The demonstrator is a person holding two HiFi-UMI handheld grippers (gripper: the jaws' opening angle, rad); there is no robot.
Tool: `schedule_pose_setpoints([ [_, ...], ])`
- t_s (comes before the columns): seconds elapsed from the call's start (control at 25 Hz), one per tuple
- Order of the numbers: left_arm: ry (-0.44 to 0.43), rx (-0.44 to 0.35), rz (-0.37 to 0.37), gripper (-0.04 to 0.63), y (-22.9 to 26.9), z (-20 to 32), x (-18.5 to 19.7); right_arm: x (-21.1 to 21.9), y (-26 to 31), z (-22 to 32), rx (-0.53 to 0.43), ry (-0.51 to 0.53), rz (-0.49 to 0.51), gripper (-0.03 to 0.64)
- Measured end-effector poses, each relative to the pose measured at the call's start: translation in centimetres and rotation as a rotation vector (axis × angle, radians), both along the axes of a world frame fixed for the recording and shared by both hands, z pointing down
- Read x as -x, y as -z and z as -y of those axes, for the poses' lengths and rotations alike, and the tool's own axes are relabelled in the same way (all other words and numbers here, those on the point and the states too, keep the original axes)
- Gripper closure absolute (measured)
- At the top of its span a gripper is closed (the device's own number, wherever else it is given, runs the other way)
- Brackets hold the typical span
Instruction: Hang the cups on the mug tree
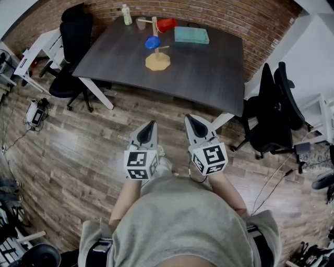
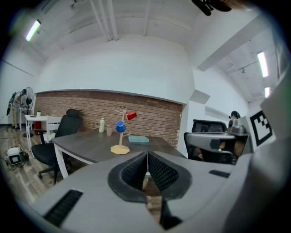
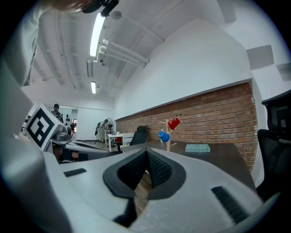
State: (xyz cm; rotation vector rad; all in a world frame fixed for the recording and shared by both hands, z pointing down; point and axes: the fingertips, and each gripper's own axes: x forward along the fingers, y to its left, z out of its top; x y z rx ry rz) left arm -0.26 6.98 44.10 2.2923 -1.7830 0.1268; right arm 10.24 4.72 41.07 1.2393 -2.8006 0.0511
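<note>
A wooden mug tree (image 1: 157, 56) stands on the dark table (image 1: 209, 73) far ahead of me. A blue cup (image 1: 152, 43) hangs on a lower peg and a red cup (image 1: 166, 24) on an upper peg. Both cups also show in the left gripper view as the blue cup (image 2: 120, 126) and red cup (image 2: 131, 115), and in the right gripper view as the blue cup (image 3: 163, 135) and red cup (image 3: 173, 123). My left gripper (image 1: 148, 126) and right gripper (image 1: 193, 121) are held over the floor, well short of the table. Both are shut and hold nothing.
A teal flat box (image 1: 191, 35), a pale bottle (image 1: 127, 15) and a small beige cup (image 1: 141, 24) sit at the table's far side. Black office chairs stand at the left (image 1: 73, 47) and right (image 1: 274, 112). Wooden floor lies between me and the table.
</note>
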Motion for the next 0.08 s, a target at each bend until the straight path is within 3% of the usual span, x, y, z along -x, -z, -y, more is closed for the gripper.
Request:
schedule_pose_setpoints([
  [0.08,0.001,-0.005,-0.003,0.583,0.13,-0.04,-0.03,0.04,0.18,-0.09,-0.001,0.000,0.004,0.618],
])
